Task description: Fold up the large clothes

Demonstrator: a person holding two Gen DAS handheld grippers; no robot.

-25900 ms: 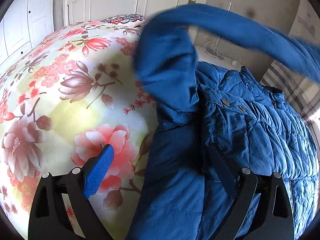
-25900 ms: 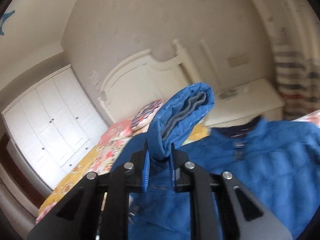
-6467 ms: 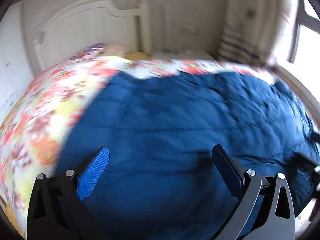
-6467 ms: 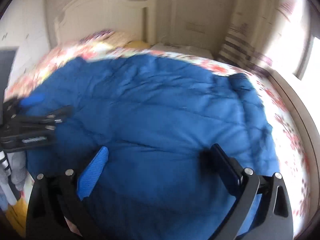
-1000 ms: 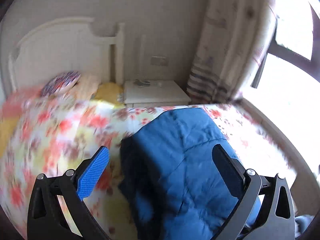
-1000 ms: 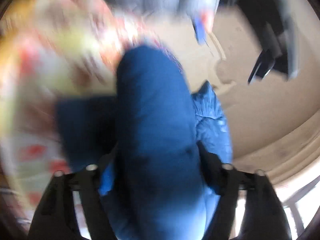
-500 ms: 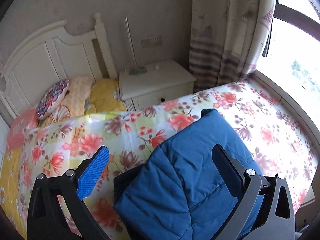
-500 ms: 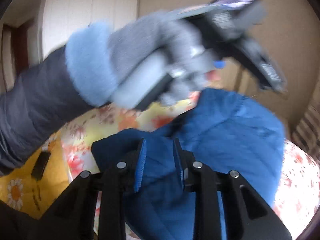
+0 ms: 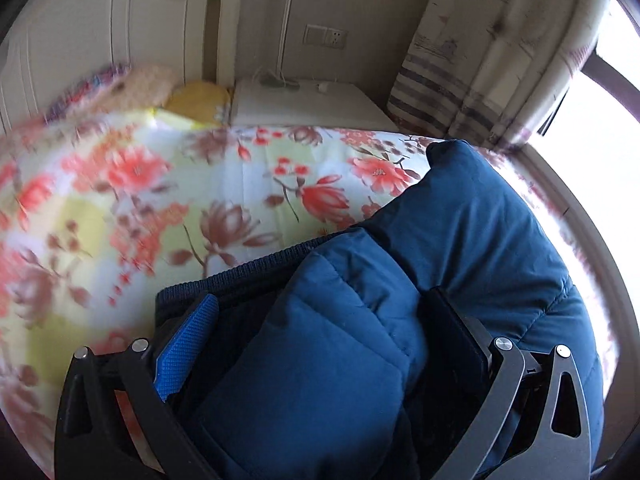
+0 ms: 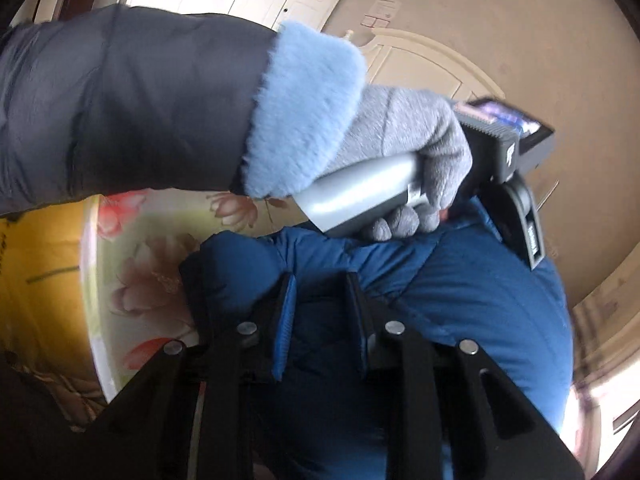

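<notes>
coat: the big blue puffy coat lies on the bed, near the edge by the window. it is already folded into a thick bundle.
left claw: the left claw is spread wide. a fat roll of the coat sits between its two sides. i cannot tell if the pads press on it.
right claw: the right claw has its sides close together, with a fold of the coat's dark blue cloth in the thin gap. it looks like it is pinching that fold.
hand: a hand in a grey glove, with a fluffy blue cuff, holds the handle of the other tool just above the coat.
done so far: i think most of the folding is done, as the coat is a small pile now, not spread flat.
left to do: maybe one more tuck, and a pat to make it neat. the dark knit edge sticks out on the left side.
</notes>
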